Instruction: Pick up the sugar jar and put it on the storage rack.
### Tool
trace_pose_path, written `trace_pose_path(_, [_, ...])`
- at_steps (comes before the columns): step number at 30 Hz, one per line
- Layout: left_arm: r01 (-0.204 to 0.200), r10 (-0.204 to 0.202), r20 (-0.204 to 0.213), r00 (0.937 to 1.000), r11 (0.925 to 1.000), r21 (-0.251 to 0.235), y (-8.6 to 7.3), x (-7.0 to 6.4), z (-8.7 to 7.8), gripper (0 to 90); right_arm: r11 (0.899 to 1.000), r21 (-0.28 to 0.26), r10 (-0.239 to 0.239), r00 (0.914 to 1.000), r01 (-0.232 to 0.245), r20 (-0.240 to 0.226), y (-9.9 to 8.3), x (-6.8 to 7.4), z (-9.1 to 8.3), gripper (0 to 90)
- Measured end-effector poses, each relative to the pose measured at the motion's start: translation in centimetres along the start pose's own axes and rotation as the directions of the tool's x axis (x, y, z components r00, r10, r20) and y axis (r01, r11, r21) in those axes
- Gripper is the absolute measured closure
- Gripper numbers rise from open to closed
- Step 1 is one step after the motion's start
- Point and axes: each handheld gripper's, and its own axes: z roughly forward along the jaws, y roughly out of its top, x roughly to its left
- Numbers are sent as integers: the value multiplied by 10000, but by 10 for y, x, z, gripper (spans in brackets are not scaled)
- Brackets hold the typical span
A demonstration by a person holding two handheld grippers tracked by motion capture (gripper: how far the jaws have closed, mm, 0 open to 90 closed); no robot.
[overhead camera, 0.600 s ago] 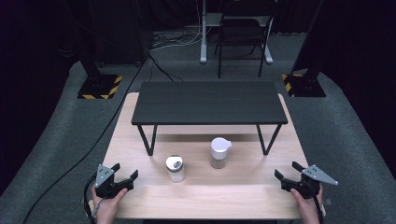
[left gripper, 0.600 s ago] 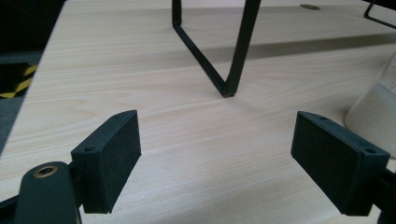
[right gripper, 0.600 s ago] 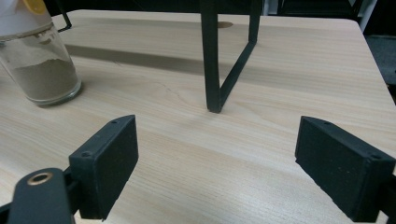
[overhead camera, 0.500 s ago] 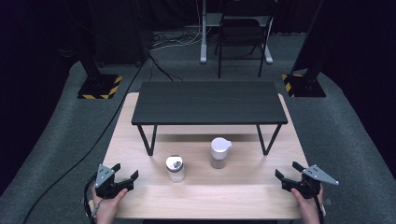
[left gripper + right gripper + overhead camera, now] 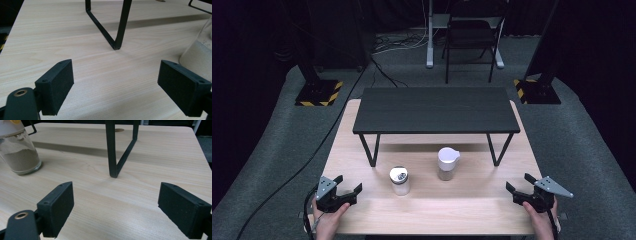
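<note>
Two jars [image 5: 400, 180] beside black stand [image 5: 435, 110]

A small clear glass jar with a silver metal lid [image 5: 399, 180] stands upright on the pale wooden counter [image 5: 462, 205], in front of the black metal riser shelf [image 5: 435, 110]. Just to its right, apart from it, stands a taller clear glass jar with a white spouted lid [image 5: 448, 163], upright and partly filled with brownish powder.
</note>
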Motion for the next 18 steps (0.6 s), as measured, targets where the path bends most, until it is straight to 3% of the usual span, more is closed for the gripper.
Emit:
trace_pose_path(3, [85, -84, 282, 9996, 10000, -36, 0, 1, 1, 108, 10000, 23, -12, 10000, 12, -8, 0, 1, 0, 123])
trace_pose_path(10, [-114, 129, 843, 9964, 9998, -182, 3, -4, 4, 71, 10000, 55, -34, 10000, 34, -26, 1, 1, 1, 123])
trace_pose_path(18, [-407, 448, 1512, 9875, 9987, -297, 9, -14, 10, 60, 9999, 115, -126, 9999, 127, -114, 2, 1, 2, 123])
